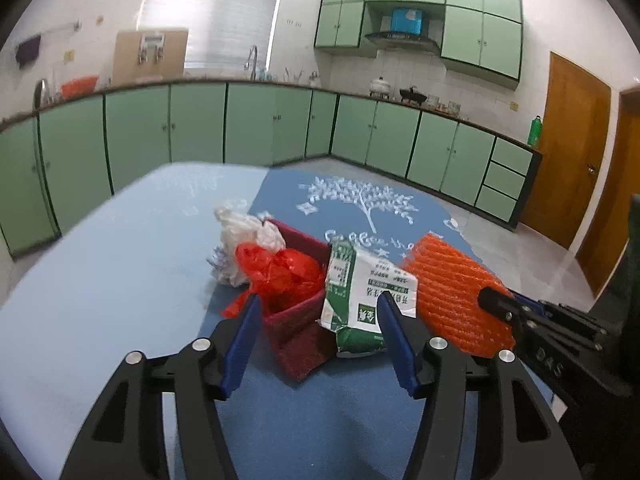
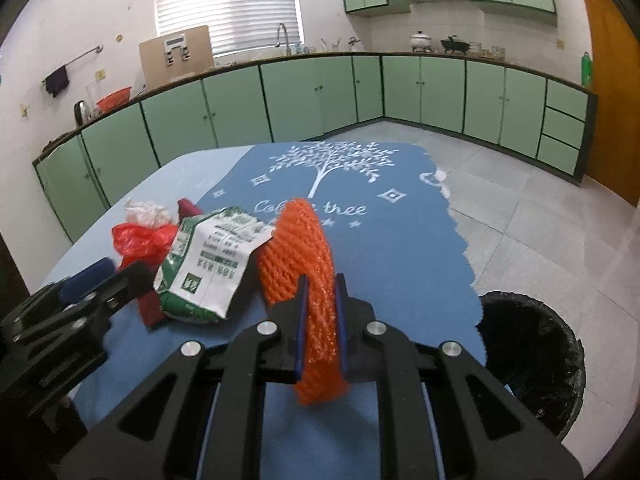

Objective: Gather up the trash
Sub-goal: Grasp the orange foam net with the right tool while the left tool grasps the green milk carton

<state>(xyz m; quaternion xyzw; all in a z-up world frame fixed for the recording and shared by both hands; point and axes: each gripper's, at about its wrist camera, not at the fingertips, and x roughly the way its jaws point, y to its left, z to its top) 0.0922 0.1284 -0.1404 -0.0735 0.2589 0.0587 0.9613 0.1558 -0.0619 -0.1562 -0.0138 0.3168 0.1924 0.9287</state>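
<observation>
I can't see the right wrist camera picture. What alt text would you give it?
The right gripper is shut on an orange foam net, held above a blue table. To its left lie a green-and-white packet and a red plastic bag, with the left gripper near them. A black-lined bin stands on the floor at lower right.

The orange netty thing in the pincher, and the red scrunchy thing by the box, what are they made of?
The orange netting, pinched in the right gripper, looks like soft foam mesh: matte, puffy strands in a criss-cross weave, squashed flat between the pads. The red bag looks like thin plastic film: shiny, see-through at its edges and crumpled into sharp wrinkles. Both are guesses from the look alone.
</observation>
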